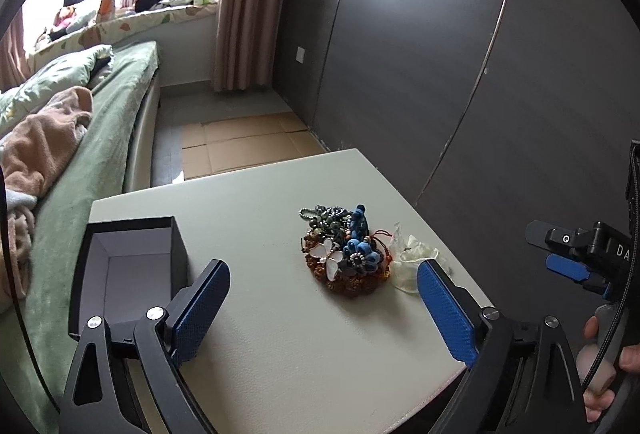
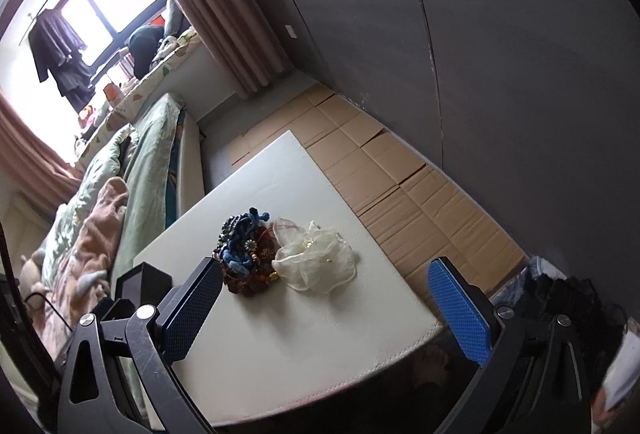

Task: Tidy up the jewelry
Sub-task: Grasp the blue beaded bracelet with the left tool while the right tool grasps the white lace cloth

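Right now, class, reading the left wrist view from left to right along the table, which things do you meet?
Open black box → heap of beaded jewelry → sheer white fabric flower, all on the white table.

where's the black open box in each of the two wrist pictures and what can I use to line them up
Left wrist view: the black open box sits at lower left on the white table, its pale inside visible, behind the left finger of the left gripper.
Right wrist view: only a dark corner of the box shows at lower left, on the table's bed-side edge.
Shared landmark: the jewelry pile with blue fabric flowers, mid-table.
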Motion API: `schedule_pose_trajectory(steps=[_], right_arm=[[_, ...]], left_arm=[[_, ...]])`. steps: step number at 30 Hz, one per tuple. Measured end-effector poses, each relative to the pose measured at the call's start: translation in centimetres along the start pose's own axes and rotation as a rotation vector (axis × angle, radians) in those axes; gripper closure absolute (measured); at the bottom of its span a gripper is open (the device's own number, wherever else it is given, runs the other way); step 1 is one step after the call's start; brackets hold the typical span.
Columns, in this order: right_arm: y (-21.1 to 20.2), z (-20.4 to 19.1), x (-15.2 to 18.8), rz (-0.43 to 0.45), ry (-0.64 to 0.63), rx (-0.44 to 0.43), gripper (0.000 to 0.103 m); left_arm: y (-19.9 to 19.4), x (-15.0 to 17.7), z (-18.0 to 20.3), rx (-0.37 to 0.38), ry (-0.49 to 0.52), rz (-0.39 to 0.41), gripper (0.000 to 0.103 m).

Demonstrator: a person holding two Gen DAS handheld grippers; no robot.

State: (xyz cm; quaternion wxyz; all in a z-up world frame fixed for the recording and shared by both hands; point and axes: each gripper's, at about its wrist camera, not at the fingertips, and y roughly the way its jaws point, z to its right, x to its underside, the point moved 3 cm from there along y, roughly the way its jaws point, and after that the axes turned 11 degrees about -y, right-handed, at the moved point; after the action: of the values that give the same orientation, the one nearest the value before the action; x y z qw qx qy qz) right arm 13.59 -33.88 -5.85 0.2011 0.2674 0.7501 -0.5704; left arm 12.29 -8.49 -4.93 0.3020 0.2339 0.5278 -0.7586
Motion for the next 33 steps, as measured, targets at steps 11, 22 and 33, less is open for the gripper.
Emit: schedule_pose_trajectory(steps=[11,22,33], right_arm=[[3.2,2.3,0.2,-0.084,0.164,-0.090,0.021],[5.4,3.0,-0.1,-0.133,0.239,-0.113,0.025],[6.5,2.2,-0.8,-0.157,0.222,-0.117,0.025]], left_arm=[[4.9,-0.7,2.2,0.069,0.009,-0.111,0.047],[9.1,0.1,3.3,0.044,0.043,-0.176,0.060],[11.3,1.0,2.7,0.009,0.047,-0.224,0.079]])
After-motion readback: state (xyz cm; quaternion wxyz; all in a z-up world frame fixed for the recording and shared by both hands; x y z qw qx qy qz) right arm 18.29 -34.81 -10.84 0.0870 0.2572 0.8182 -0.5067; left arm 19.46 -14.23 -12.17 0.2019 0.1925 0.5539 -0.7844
